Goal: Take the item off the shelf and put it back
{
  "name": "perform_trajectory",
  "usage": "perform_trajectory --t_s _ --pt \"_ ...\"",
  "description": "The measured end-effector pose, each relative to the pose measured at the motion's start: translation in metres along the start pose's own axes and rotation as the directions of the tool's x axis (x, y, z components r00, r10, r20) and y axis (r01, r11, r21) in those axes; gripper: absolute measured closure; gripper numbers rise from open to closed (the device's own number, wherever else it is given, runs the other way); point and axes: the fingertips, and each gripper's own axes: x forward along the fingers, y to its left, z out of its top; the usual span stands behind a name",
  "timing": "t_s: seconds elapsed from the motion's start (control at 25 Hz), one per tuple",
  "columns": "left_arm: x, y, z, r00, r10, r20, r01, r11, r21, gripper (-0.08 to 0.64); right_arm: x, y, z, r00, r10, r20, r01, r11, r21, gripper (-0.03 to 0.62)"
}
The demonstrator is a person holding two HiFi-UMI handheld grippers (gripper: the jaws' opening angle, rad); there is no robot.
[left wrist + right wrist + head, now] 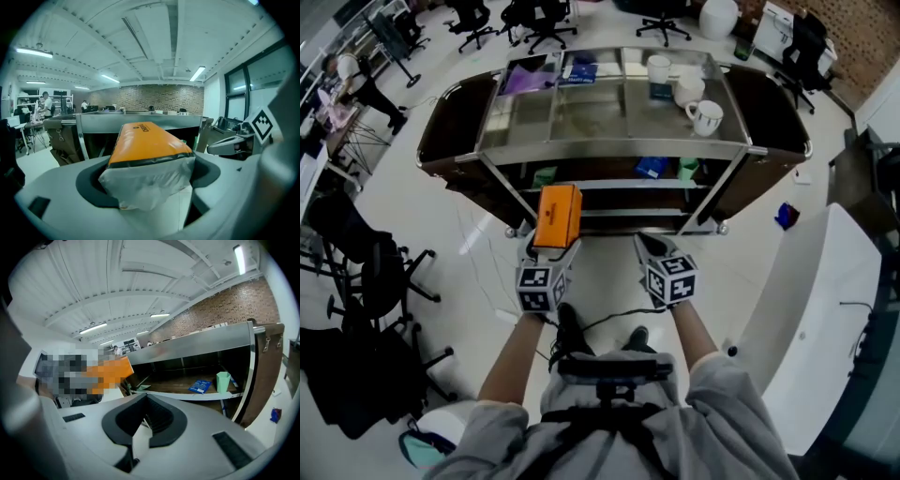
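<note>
Head view first: we see the left gripper (554, 247) with its fingers clamped on the lower end of an orange packet (558, 214). The packet stands upright in the air, just before the front edge of the steel shelf cart (609, 146) and clear of every shelf. Beside it, the right gripper (652, 246) hangs with its fingers drawn to a point and nothing between them. On the cart's tabletop, three white mugs (705, 116) stand near the right edge, and a purple packet (525, 77) lies at the far left corner. On a lower shelf we make out a blue packet (652, 167) with a green cup (688, 167) just beside it.

Left gripper view: the left gripper (147, 180) pinches the packet by its clear plastic end, and the orange packet (145, 140) runs away from us toward the cart (140, 119). The right gripper (234, 143) shows at the right edge.

Right gripper view: the right gripper (146, 420) has its dark fingers (164, 420) closed together, empty. Beyond them we see the orange packet (112, 371) at the left, partly under a mosaic patch, and the blue packet (200, 386) and green cup (223, 380) on the lower shelf under the tabletop (197, 345).
</note>
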Motion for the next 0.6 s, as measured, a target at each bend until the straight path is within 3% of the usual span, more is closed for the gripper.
perform_trajectory --t_s 0.24,0.6 --pt "-0.030 0.006 -0.006 1.000 0.007 0.023 -0.006 0.999 -0.042 0.124 -0.015 0.005 0.003 1.000 -0.013 0.019 0.013 1.000 0.013 0.583" --pt "-0.043 0.014 -0.012 0.999 0.039 0.008 -0.039 0.999 -0.007 0.123 -0.020 0.006 0.002 1.000 -0.021 0.024 0.021 1.000 0.014 0.583"
